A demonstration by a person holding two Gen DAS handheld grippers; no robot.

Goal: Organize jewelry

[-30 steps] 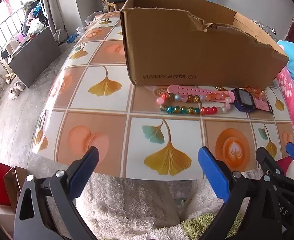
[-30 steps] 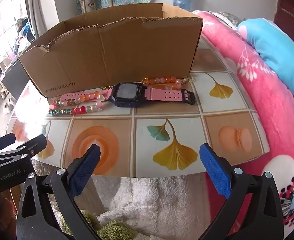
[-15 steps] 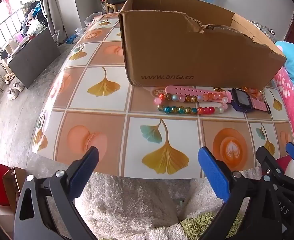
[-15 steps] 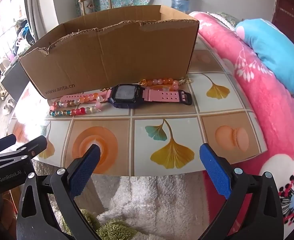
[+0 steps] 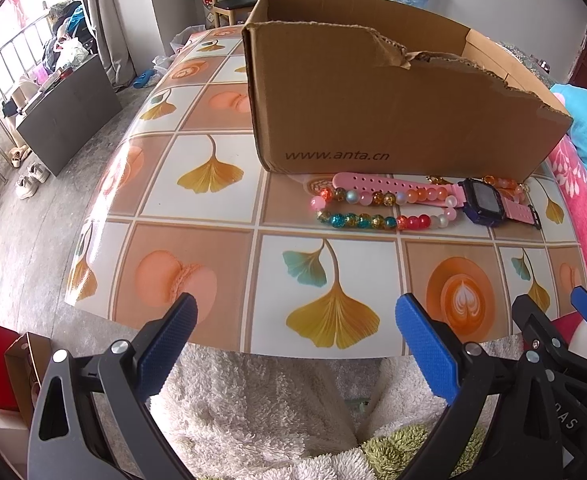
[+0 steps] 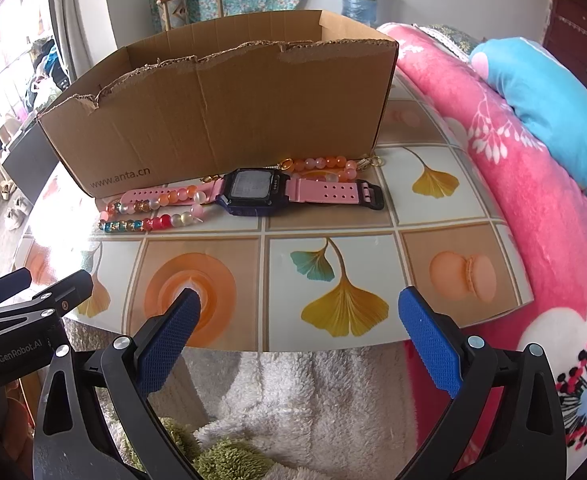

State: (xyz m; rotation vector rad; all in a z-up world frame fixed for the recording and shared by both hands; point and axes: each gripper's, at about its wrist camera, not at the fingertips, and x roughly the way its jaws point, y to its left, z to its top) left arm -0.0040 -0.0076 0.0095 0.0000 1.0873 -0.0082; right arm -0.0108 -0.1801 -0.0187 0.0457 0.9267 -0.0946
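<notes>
Cardboard, torn along its top edge and printed "www.anta.cn", forms the open box [image 5: 393, 108] standing on the tiled counter [image 5: 197, 240], whose squares show ginkgo leaves, macarons and a latte. Just in front of the box's near wall lies the jewelry: a pink-strapped digital watch [image 6: 253, 192] with a dark purple case, face up, its strap running along the box. A multicoloured bead bracelet [image 5: 377, 210] lies partly over the watch's left strap, and an orange bead bracelet [image 6: 325, 166] with a gold clasp sits between the watch and the box, near the box's right corner.

Both tools hover at the near edge of the counter, well apart from the jewelry. The left gripper [image 5: 293, 344] is spread wide with nothing between its blue pads [image 5: 169, 344]. The right gripper [image 6: 297, 340] is likewise released and empty. A white fluffy fabric [image 6: 301, 400] lies below them, and a pink floral blanket [image 6: 505, 152] borders the counter's right side.
</notes>
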